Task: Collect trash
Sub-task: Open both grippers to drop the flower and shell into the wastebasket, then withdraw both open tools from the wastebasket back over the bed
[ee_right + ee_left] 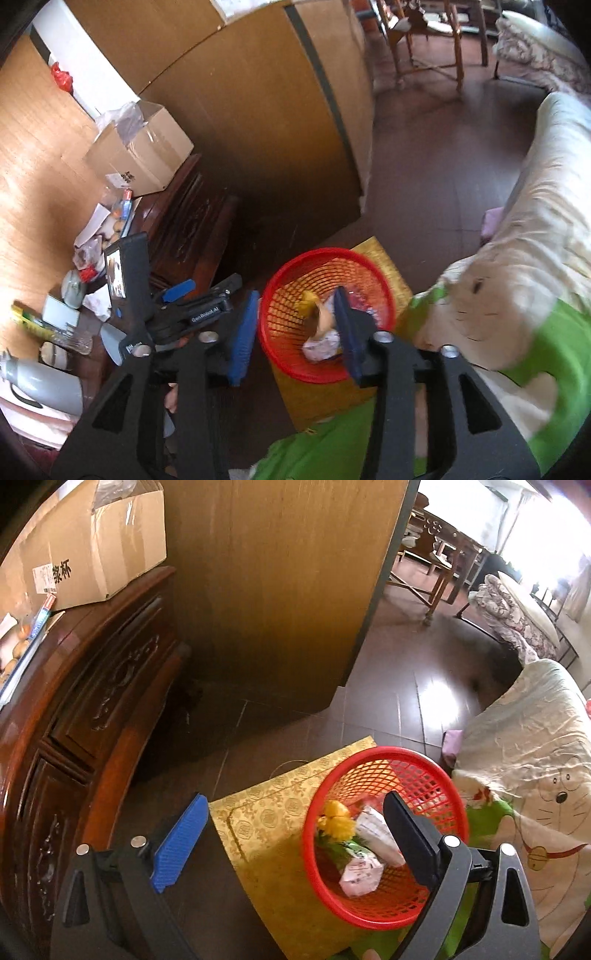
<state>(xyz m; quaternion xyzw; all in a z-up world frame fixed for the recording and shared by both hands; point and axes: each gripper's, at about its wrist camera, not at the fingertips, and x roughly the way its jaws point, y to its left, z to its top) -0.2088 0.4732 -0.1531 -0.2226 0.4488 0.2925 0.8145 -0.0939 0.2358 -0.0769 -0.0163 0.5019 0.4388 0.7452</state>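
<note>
On the left, the carved wooden cabinet [192, 221] carries a cardboard box [144, 155] at its far end and a clutter of papers, wrappers and small containers [92, 258] toward its near end; some of that looks like trash not yet collected, though what counts is hard to judge. The left gripper [291, 845] stands wide with nothing between its jaws, hanging over the floor and the basket's left rim. The red mesh basket [406, 764] sits on a yellow patterned box [266, 812] beside the bed's blanket [524, 760]. Inside lie yellow flowers [336, 821] and white wrapped packets [362, 878]. The right gripper [295, 332] is part open above the basket, empty; a yellowish piece [317, 310] shows blurred just beyond, apparently dropping in. Collection seems partly done.
</note>
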